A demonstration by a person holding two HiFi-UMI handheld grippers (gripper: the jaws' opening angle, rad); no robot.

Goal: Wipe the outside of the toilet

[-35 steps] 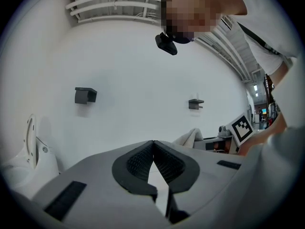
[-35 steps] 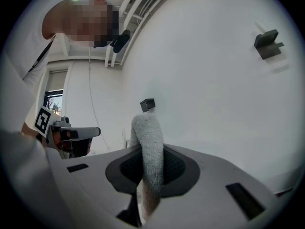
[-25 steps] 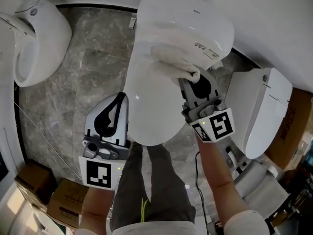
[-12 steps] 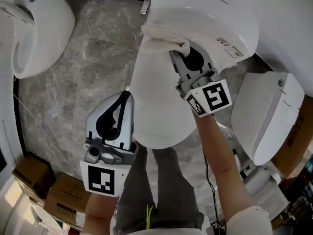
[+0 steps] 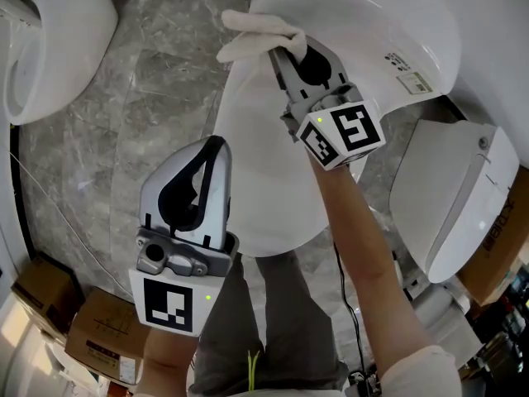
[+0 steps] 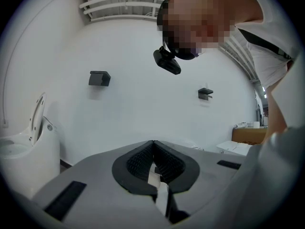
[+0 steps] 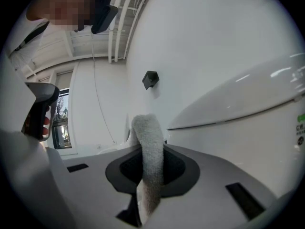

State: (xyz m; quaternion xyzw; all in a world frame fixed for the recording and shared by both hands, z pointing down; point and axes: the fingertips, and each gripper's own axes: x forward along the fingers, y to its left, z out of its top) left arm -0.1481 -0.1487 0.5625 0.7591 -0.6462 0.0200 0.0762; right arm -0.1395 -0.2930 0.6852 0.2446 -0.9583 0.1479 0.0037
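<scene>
The right gripper [image 5: 285, 55] is clamped on a white cloth [image 5: 254, 33]. In the right gripper view, its 2 jaws squeeze the fluffy cloth between their black pads, and the cloth sticks up past the tips. The cloth lies against the big white toilet [image 5: 273, 172] in the middle. It touches the toilet near its left edge, where the lid meets the back part, and a bit of the cloth hangs out over the floor [image 5: 107, 139]. The floor is grey stone with pale lines in it. The person's bare arm [image 5: 355, 238] reaches over the lid to hold this gripper, and its marker cube [image 5: 340, 135] sits above the lid. The left gripper [image 5: 213, 149] holds nothing. In the left gripper view, its 2 jaws are pressed together at the tips and there is nothing between them. It hangs just beside the left side of the lid, low in the head view, with its own marker cube [image 5: 169, 304] nearest the person. A second toilet [image 5: 50, 31] stands at the top left, well apart, and a third toilet [image 5: 450, 197] stands at the right. Brown cardboard boxes [image 5: 99, 337] sit at the bottom left.
</scene>
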